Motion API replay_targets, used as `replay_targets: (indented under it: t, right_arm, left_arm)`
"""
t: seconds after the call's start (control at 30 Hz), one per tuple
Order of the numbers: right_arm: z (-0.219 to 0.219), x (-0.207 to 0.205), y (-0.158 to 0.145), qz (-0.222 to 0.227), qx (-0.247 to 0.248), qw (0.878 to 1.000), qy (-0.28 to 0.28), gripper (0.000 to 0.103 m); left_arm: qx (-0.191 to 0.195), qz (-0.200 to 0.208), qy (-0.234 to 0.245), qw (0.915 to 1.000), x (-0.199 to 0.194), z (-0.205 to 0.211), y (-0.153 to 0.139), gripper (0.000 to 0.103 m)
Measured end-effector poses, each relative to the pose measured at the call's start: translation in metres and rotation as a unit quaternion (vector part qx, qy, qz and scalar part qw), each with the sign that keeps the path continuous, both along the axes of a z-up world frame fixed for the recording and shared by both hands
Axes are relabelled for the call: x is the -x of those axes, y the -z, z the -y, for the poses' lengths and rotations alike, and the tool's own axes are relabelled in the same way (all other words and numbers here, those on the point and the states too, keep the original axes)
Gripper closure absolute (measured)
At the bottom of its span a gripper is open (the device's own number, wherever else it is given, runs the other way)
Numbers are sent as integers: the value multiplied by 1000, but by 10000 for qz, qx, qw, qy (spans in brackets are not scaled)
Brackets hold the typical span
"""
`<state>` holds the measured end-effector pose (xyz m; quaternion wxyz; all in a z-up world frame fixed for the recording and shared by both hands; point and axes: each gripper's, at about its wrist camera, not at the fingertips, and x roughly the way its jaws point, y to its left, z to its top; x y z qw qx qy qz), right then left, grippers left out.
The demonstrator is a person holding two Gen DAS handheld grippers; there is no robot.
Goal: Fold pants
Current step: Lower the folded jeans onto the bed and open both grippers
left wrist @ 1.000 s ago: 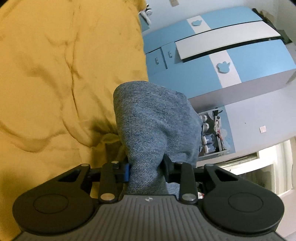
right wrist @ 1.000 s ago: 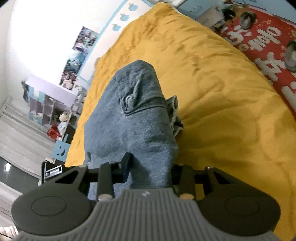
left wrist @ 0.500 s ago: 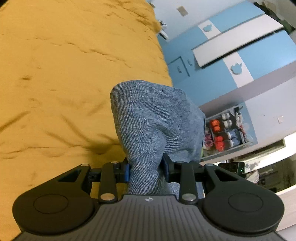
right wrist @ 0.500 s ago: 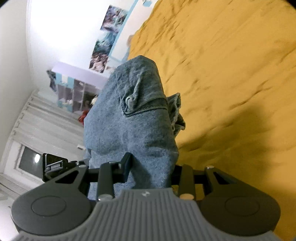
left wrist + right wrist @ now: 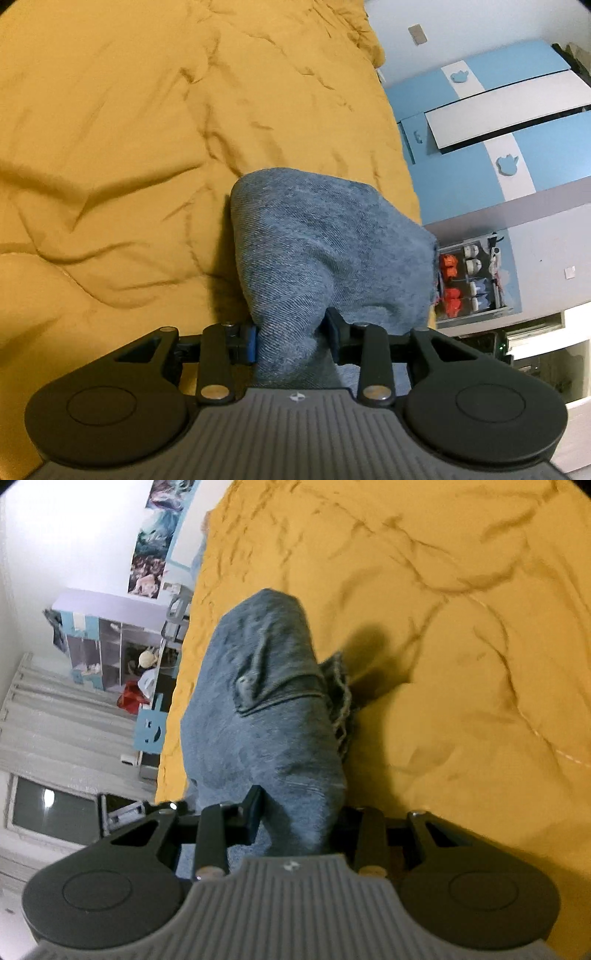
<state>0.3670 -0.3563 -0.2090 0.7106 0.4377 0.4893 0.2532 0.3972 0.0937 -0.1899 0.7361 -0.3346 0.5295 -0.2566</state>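
Observation:
The pants are blue denim jeans. In the left wrist view my left gripper (image 5: 291, 341) is shut on a bunched fold of the jeans (image 5: 325, 251), which hangs forward over the yellow bedcover (image 5: 129, 129). In the right wrist view my right gripper (image 5: 299, 823) is shut on another part of the jeans (image 5: 258, 709), with a hem and a frayed edge showing. That cloth drapes down toward the bedcover (image 5: 461, 646). The fingertips of both grippers are mostly hidden by denim.
A blue and white wardrobe (image 5: 498, 147) and a shelf with small orange and white items (image 5: 465, 280) stand past the bed's edge in the left wrist view. Shelves (image 5: 110, 642), a curtain (image 5: 55, 731) and wall posters (image 5: 155, 535) lie beyond the bed in the right wrist view.
Both grippers have kept their hold on the jeans while swinging over the bed. The bedcover now fills more of both views and its creases have shifted.

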Motion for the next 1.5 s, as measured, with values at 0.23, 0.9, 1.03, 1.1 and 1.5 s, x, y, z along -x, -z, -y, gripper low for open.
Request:
replay_targets:
  t: [0.23,0.9,1.03,1.1,1.5]
  right_arm:
    - [-8,-9,-11,299,586,9976,-197,60]
    - [-66,-49,-54,2221,3740,8987,-561,89]
    - [-75,-55,-52,2150,3903,8936,-548,89]
    - [-80,-48,-62,2201,3970,8897,-488,88]
    - [-80,96,-160,2754,3841,8810,216,35]
  left_arm:
    - [-471,101,-98,9988,4,-8,-18,47]
    - [-1788,1372,-408,9734,1,46,-28,97]
    - [-1929,1414,-463,9699,9,50,-47,97]
    - [-2008,1586,-385,9659,21,52,-66,93]
    - [-3372,3411,-610,8754,182,76,-206,21]
